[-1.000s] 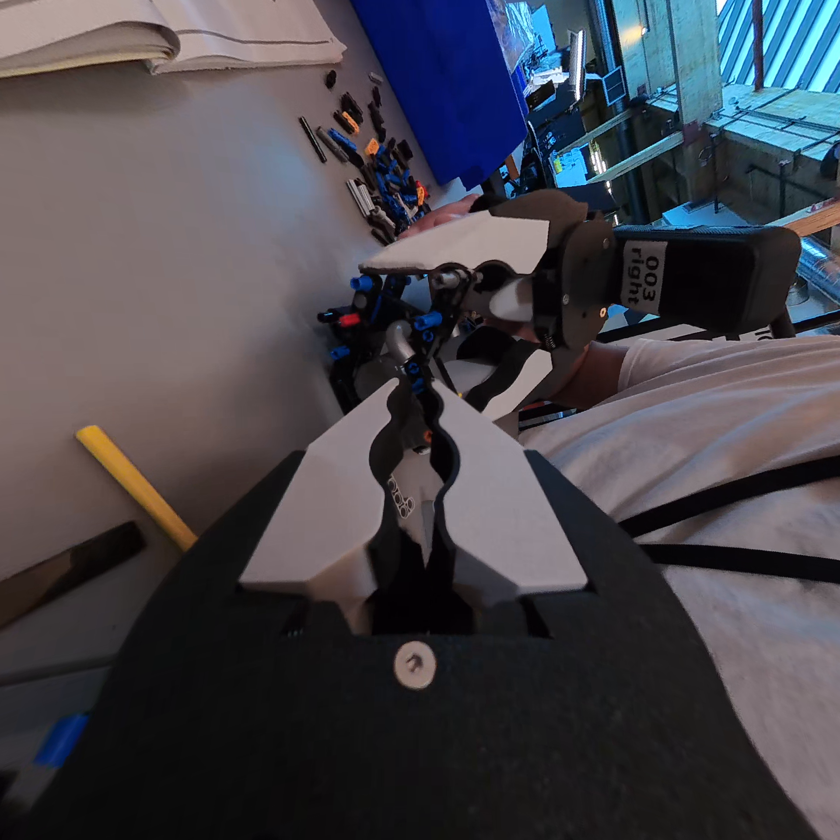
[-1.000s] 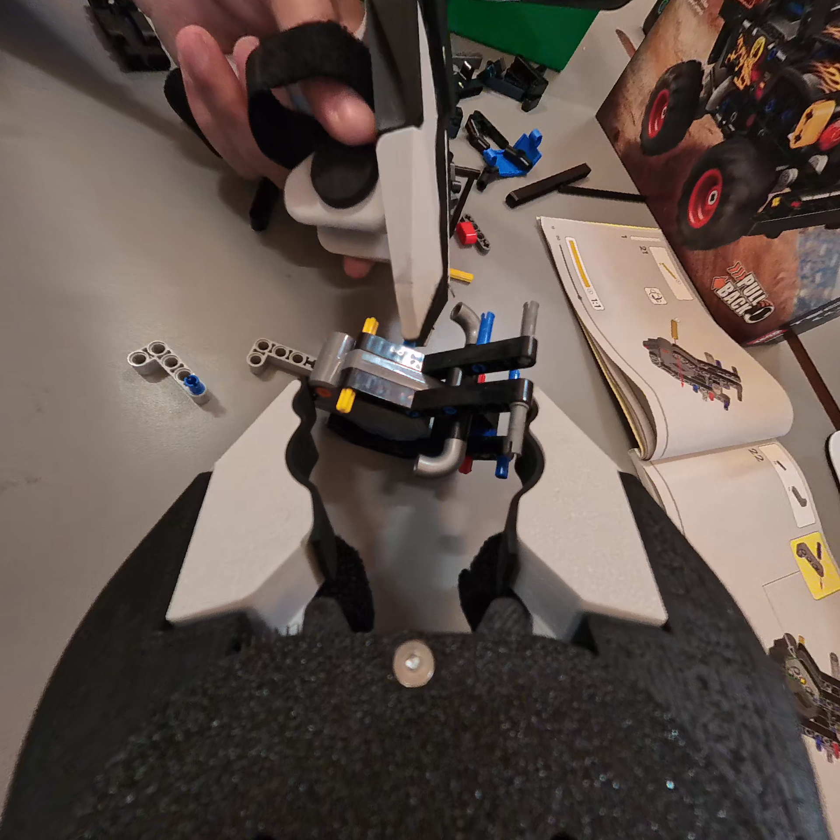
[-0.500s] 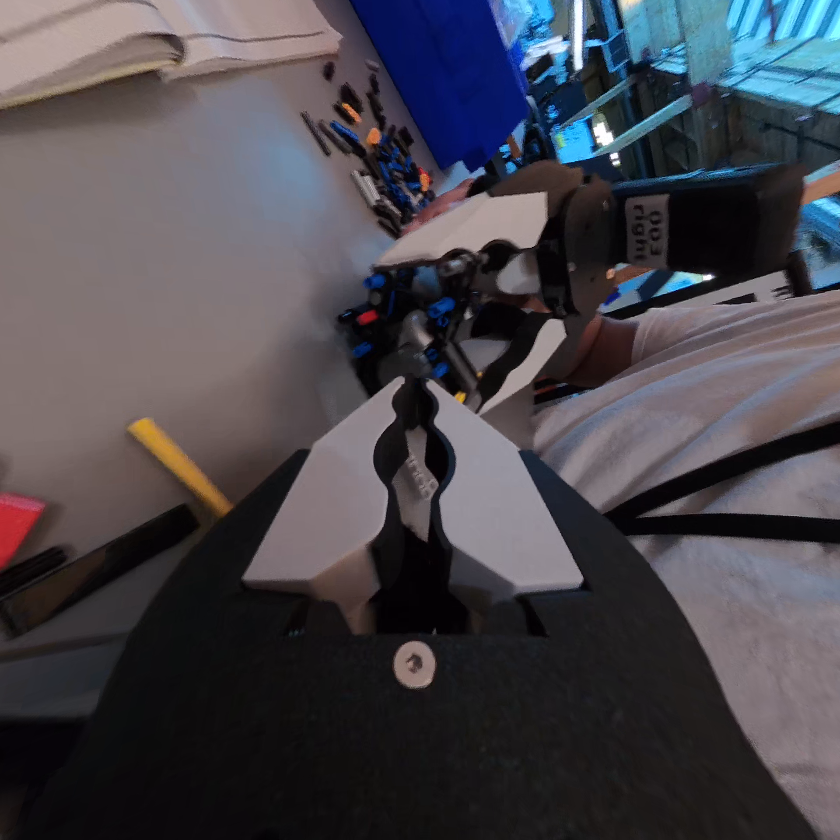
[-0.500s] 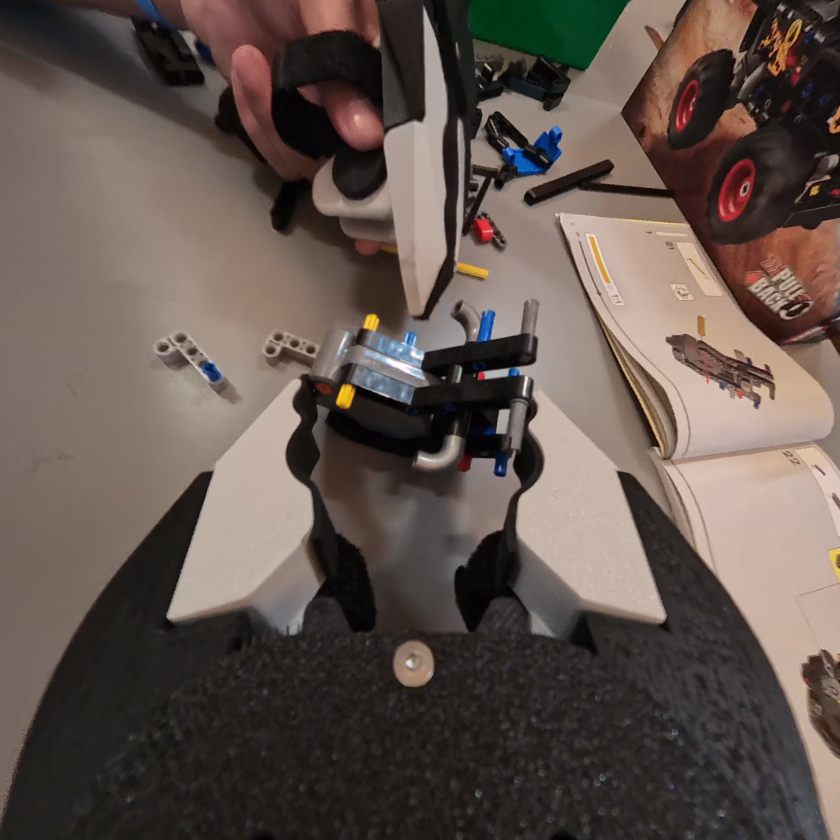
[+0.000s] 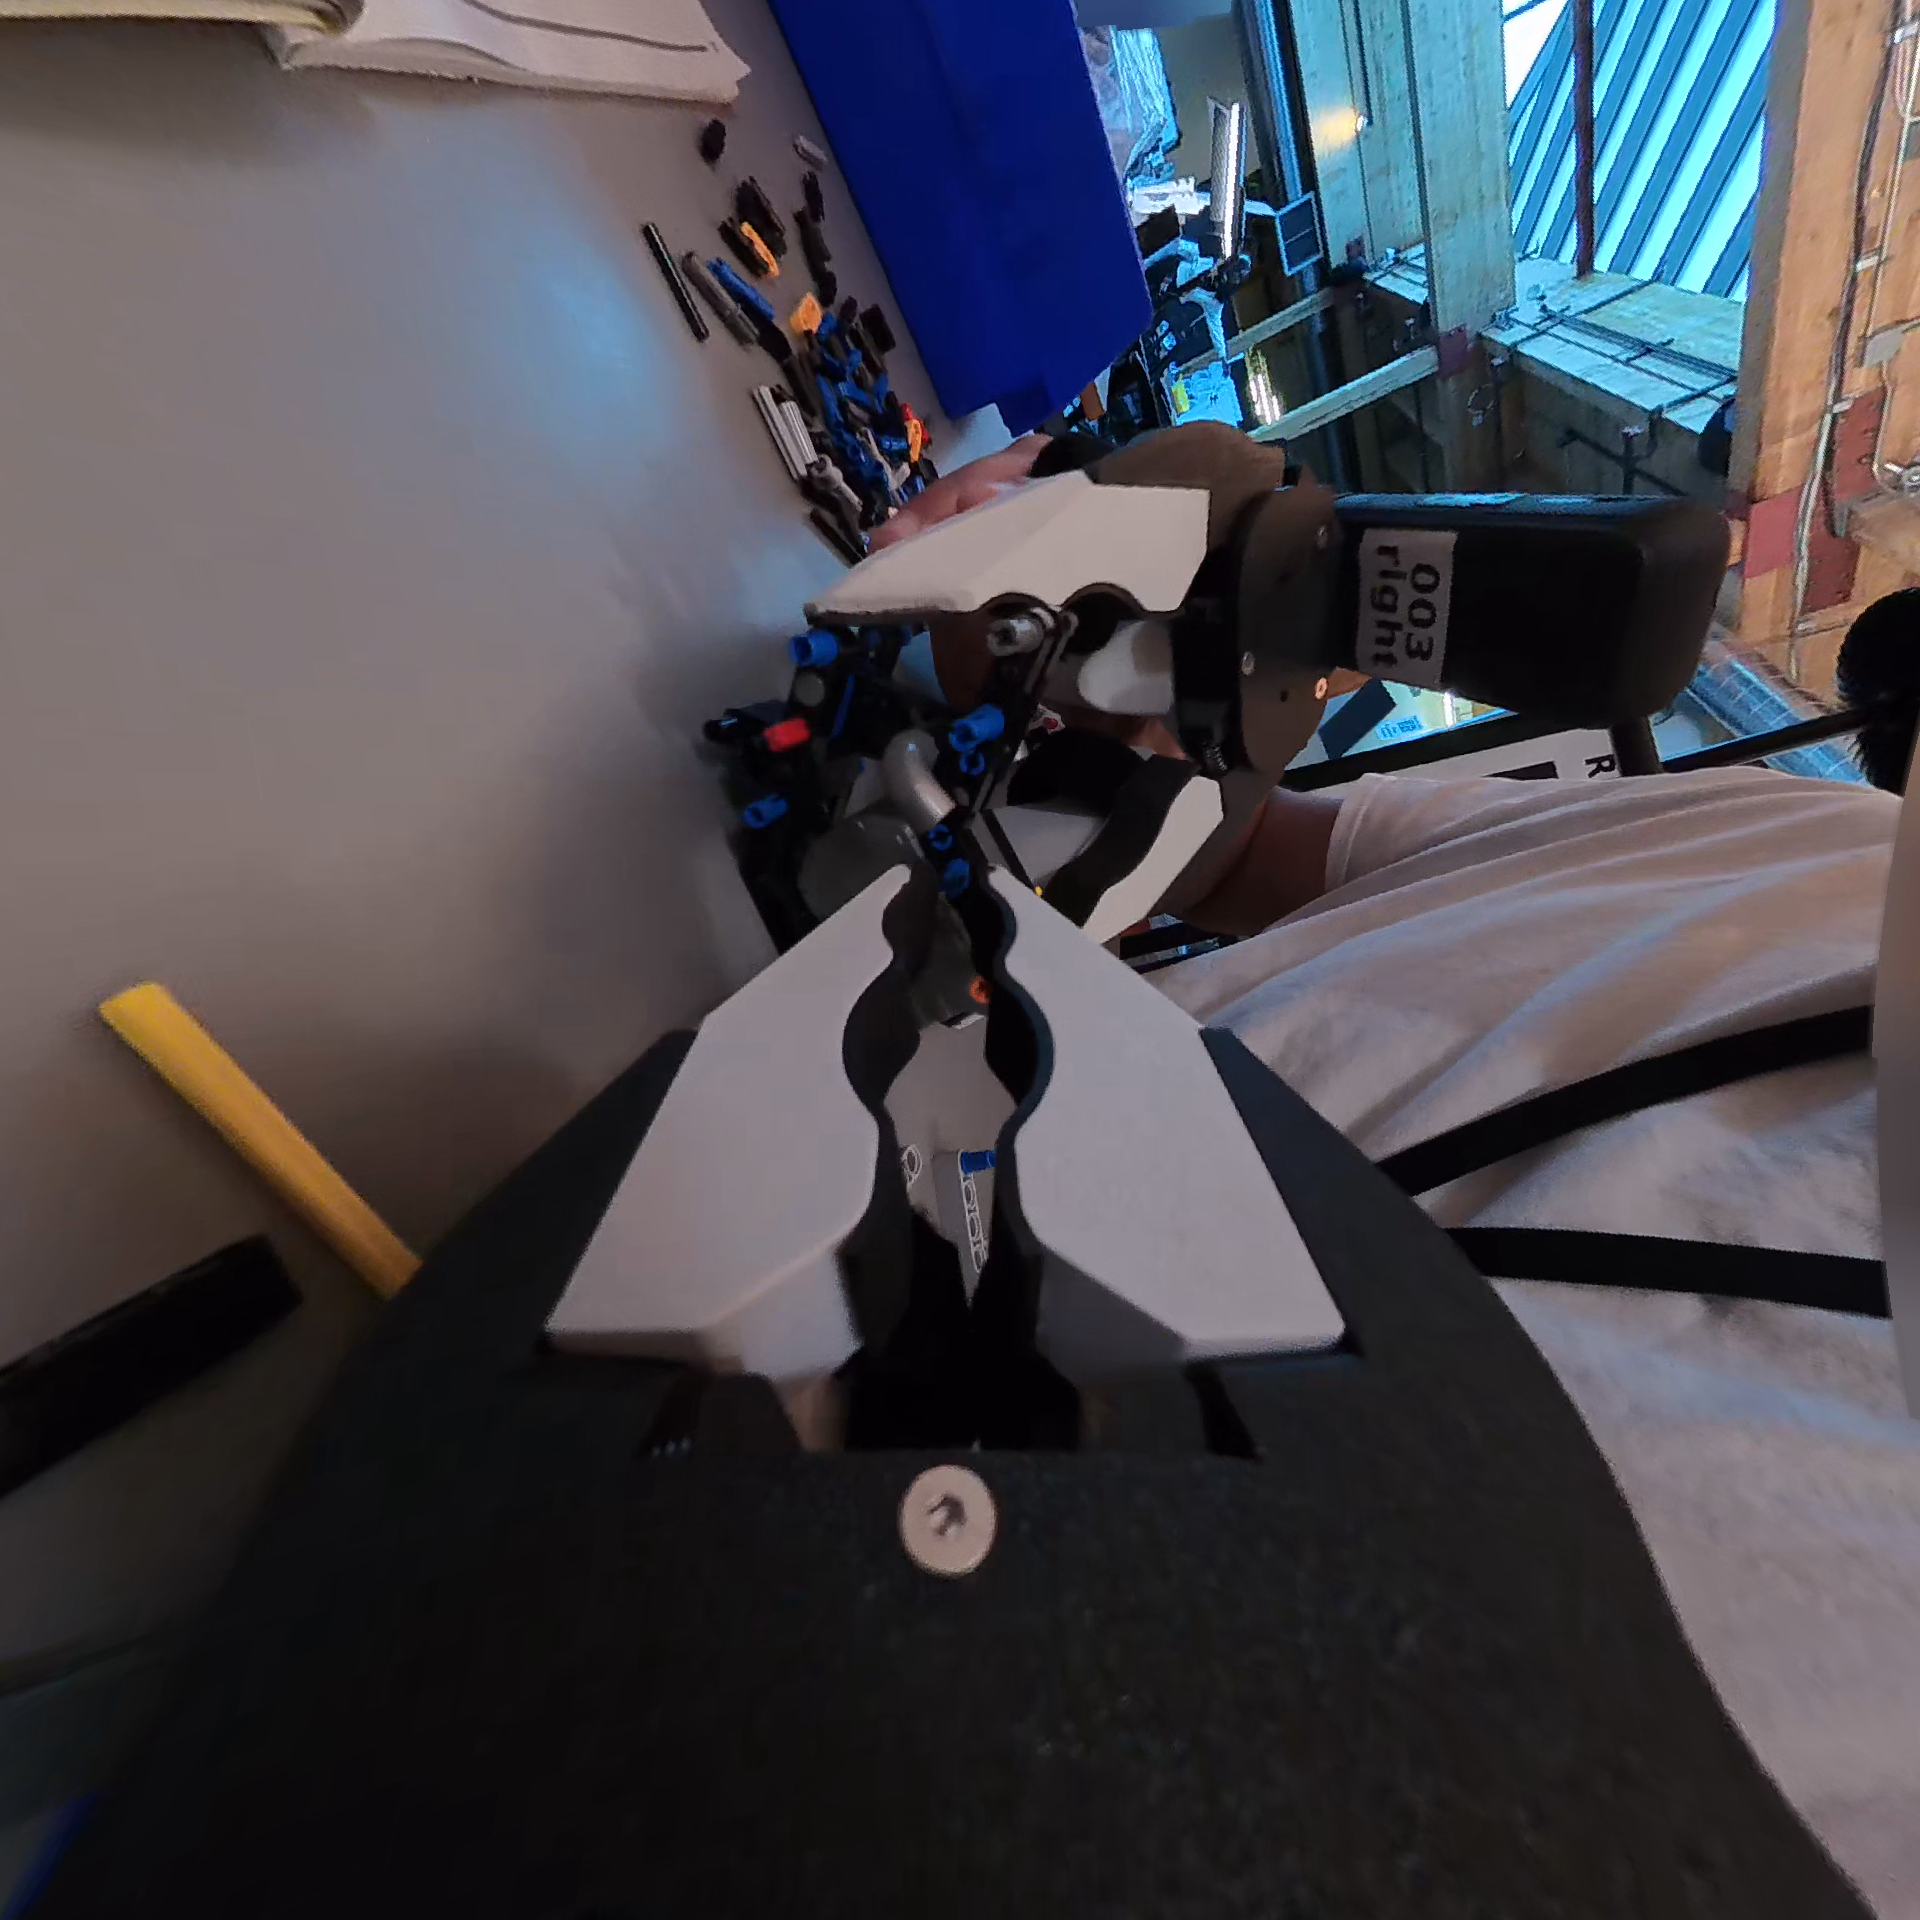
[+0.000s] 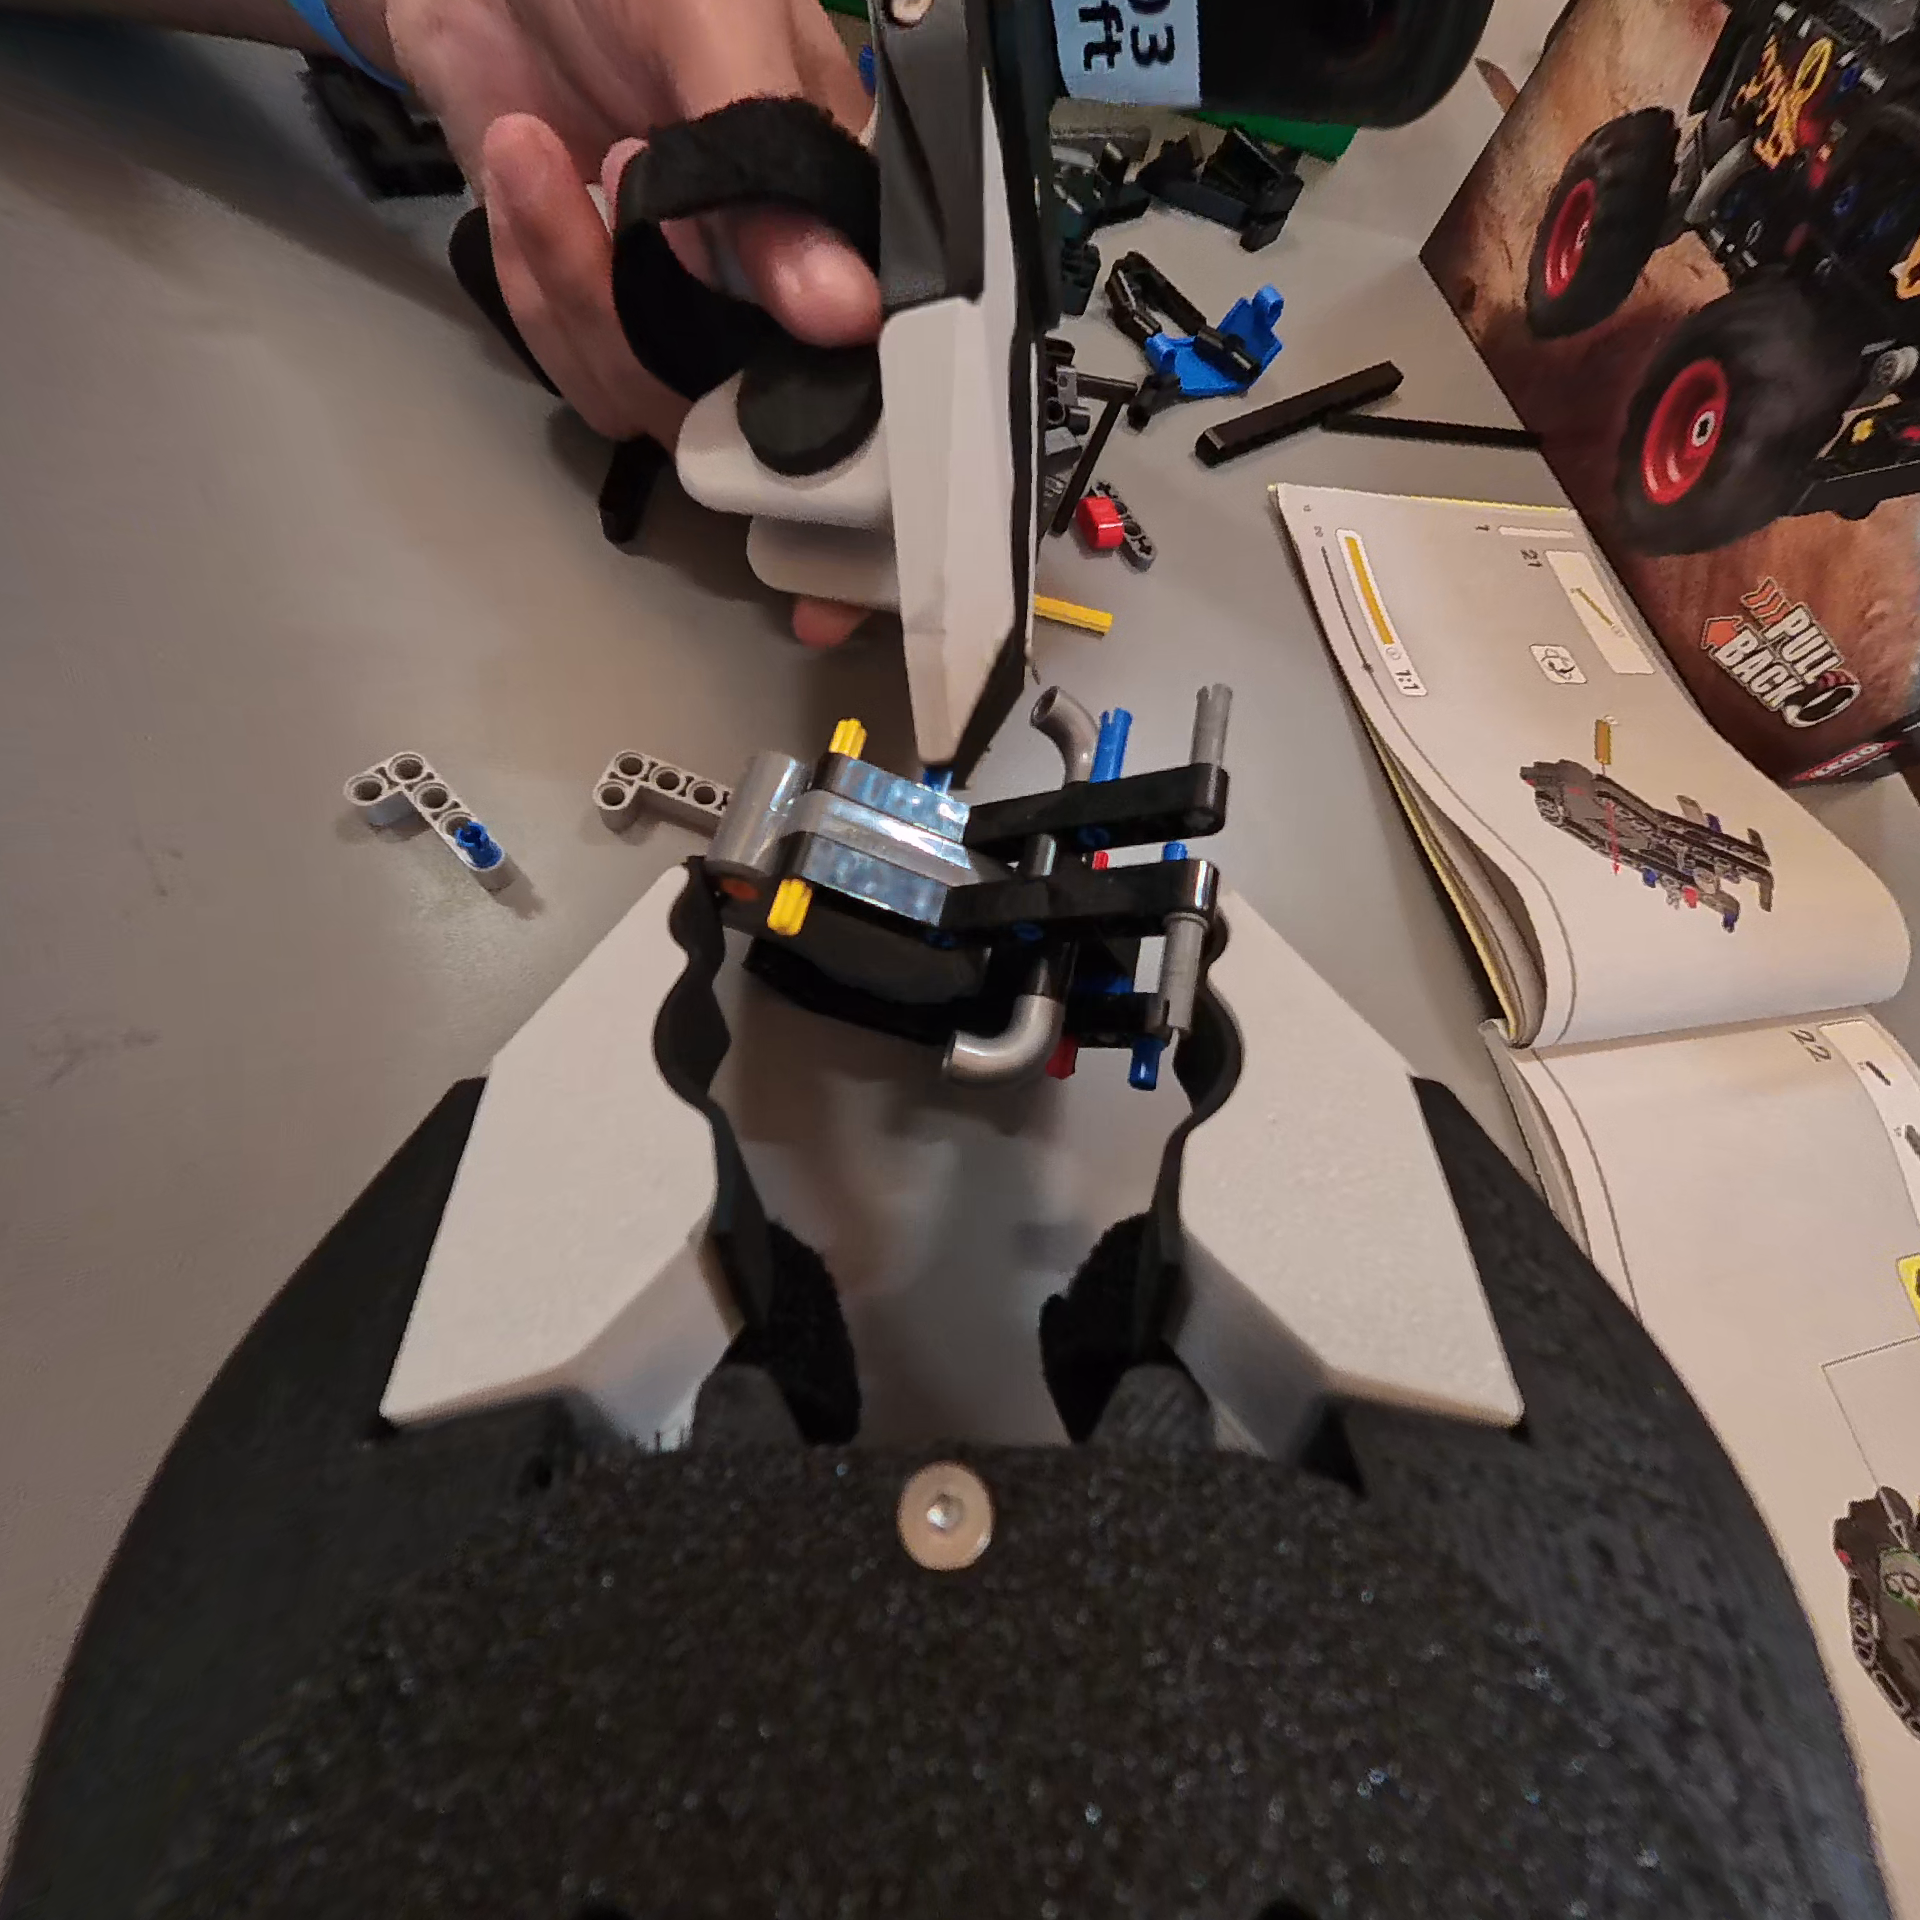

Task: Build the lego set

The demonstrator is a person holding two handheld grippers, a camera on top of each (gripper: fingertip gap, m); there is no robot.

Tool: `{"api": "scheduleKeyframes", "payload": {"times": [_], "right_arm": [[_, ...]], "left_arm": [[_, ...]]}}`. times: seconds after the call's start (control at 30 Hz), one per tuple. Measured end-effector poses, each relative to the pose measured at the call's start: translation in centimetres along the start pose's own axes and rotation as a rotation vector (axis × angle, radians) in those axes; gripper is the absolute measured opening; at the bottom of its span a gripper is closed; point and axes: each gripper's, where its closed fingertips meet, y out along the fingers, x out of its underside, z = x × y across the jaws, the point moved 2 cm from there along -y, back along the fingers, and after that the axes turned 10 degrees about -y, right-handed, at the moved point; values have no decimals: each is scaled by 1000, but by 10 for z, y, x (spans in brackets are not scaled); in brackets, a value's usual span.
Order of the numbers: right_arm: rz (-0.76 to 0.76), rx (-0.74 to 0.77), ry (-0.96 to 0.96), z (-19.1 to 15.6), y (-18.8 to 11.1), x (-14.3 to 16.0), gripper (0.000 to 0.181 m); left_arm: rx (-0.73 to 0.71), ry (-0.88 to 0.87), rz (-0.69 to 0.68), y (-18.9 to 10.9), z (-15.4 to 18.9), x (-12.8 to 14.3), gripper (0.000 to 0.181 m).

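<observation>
My right gripper (image 6: pixel 951 904) is shut on a partly built lego assembly (image 6: pixel 883 852) of black and grey beams with yellow and blue pins, held just above the grey table. My left gripper (image 6: pixel 951 753) comes down from above, its jaws shut, and its tip touches a blue pin (image 6: pixel 935 777) on top of the assembly. In the left wrist view the left gripper (image 5: pixel 948 883) points at the assembly (image 5: pixel 821 727), which sits in the right gripper (image 5: pixel 925 748). I cannot tell whether the pin is pinched or only pressed.
Two grey L-shaped beams (image 6: pixel 431 810) (image 6: pixel 660 790) lie left of the assembly. An open instruction booklet (image 6: pixel 1621 790) and the set's box (image 6: pixel 1714 343) lie right. Loose parts (image 6: pixel 1195 332) and a small yellow axle (image 6: pixel 1070 613) lie behind. A yellow stick (image 5: pixel 249 1132) lies near the left gripper. Left and right tips are no more than a few centimetres apart. My left tips are roughly 10 centimeters from the yellow stick (image 5: pixel 249 1132).
The left gripper lifted off the assembly half a second ago and has come back down onto the blue pin. The right gripper still holds the assembly.
</observation>
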Motion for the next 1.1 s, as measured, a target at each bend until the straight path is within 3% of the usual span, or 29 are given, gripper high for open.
{"api": "scheduleKeyframes", "payload": {"times": [0.73,0.97,1.07,1.1], "right_arm": [[24,-23,14,-2,-1,0,87],[58,-53,199,-1,1,-11,100],[38,-34,248,6,0,-10,75],[43,-43,255,7,-1,-9,74]], "left_arm": [[-24,92,-38,0,0,4,1],[-33,90,-21,6,1,4,1],[-37,103,-30,12,3,8,1],[-38,103,-22,12,3,7,2]]}}
